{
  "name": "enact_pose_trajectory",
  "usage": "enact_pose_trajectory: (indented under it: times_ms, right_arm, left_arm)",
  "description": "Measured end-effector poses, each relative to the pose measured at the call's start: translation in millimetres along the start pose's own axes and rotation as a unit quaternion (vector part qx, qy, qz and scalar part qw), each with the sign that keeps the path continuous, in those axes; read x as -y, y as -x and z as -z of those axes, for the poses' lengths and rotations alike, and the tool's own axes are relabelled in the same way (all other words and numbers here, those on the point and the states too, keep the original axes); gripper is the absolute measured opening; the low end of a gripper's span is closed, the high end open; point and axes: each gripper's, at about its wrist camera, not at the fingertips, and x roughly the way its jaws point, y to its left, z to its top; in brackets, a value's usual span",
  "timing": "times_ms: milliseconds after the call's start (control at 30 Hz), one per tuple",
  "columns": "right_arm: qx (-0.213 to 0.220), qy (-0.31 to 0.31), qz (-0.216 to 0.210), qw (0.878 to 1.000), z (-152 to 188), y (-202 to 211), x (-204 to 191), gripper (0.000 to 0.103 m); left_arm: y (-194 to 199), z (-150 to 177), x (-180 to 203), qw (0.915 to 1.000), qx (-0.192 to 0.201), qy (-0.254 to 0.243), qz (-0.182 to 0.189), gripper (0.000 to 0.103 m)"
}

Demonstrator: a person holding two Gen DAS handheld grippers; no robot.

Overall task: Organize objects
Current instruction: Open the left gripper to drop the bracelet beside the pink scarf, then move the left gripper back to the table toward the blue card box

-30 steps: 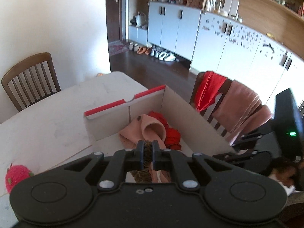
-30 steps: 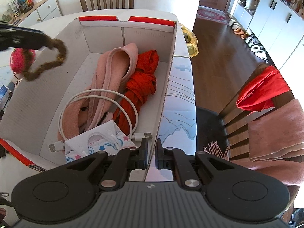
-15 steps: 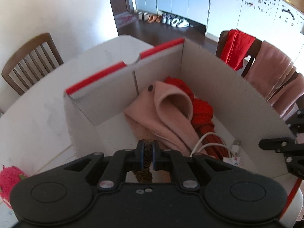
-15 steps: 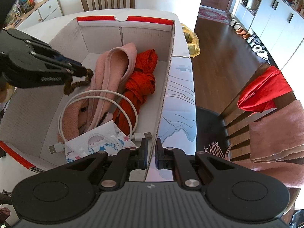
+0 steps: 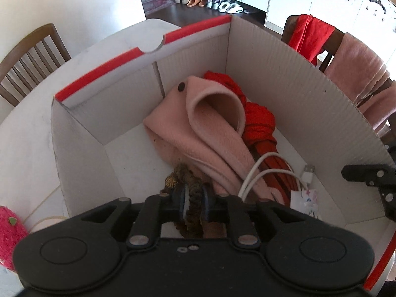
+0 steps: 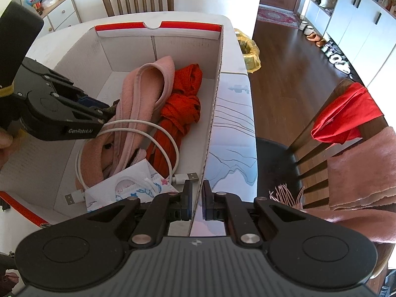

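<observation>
A white corrugated box (image 5: 272, 57) with red rims stands on the table. Inside it lie a pink fleece garment (image 5: 198, 133), a knotted red cloth (image 5: 259, 121), a coiled white USB cable (image 5: 257, 173) and a patterned packet (image 6: 128, 185). My left gripper (image 5: 194, 203) is low inside the box, shut on a brown braided band (image 5: 183, 173) whose free end rests against the pink fleece. In the right wrist view the left gripper (image 6: 109, 110) reaches in from the left. My right gripper (image 6: 196, 198) is shut on the box's (image 6: 128, 47) near right wall.
A fuzzy pink fruit toy (image 5: 10, 235) lies on the table left of the box. A wooden chair (image 5: 29, 57) stands beyond the table. Another chair (image 6: 346, 113), right of the table, is draped with red and pink cloths. A yellow bag (image 6: 250, 52) sits by the table's far corner.
My left gripper has come over the box's left wall and sunk down inside with the brown band. The right gripper has kept its hold on the box wall.
</observation>
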Motion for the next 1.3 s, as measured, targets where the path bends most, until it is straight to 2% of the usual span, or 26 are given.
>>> enact_pose_trajectory:
  times_ms: [100,233,400,467,567,733,833,1033,1200,1300]
  right_arm:
    - [0.000,0.000,0.000,1.000,-0.4,-0.1,-0.1,0.007]
    - [-0.001,-0.002,0.000,1.000,-0.8,-0.3,0.1,0.007]
    - [-0.001,-0.002,0.000,1.000,-1.5,-0.7,-0.2,0.007]
    - [-0.001,-0.002,0.000,1.000,-1.5,-0.7,-0.3,0.007]
    - [0.000,0.001,0.000,1.000,-2.4,-1.0,-0.2,0.007]
    - [-0.001,0.006,0.004,1.000,-3.4,-1.4,-2.0,0.007]
    - [-0.001,0.008,0.006,1.000,-2.8,-1.1,-2.7,0.007]
    - [0.002,0.011,0.011,1.000,-3.6,1.0,-4.2,0.007]
    - [0.001,0.011,0.012,1.000,-4.2,1.3,-4.6,0.007]
    - [0.002,0.014,0.013,1.000,-3.6,1.8,-4.8,0.007]
  left_arm:
    - [-1.1,0.0,0.2,1.0000,-0.003,-0.001,-0.005,0.018]
    - [2.5,1.7,1.8,1.0000,0.000,0.000,-0.007,0.029]
    - [14.0,3.9,3.2,0.9999,0.012,0.003,-0.002,0.036]
    - [21.0,6.1,2.4,0.9998,0.021,0.006,0.001,0.044]
    - [32.4,10.3,1.8,0.9993,0.035,0.010,0.007,0.049]
    - [54.6,16.8,-0.9,0.9978,0.054,0.035,0.019,0.053]
    - [65.2,21.2,-0.6,0.9964,0.067,0.047,0.024,0.059]
    - [82.0,27.7,-8.1,0.9934,0.085,0.070,0.030,0.060]
    - [99.4,37.0,-14.2,0.9897,0.105,0.092,0.032,0.065]
    - [106.9,43.9,-16.9,0.9877,0.116,0.103,0.025,0.073]
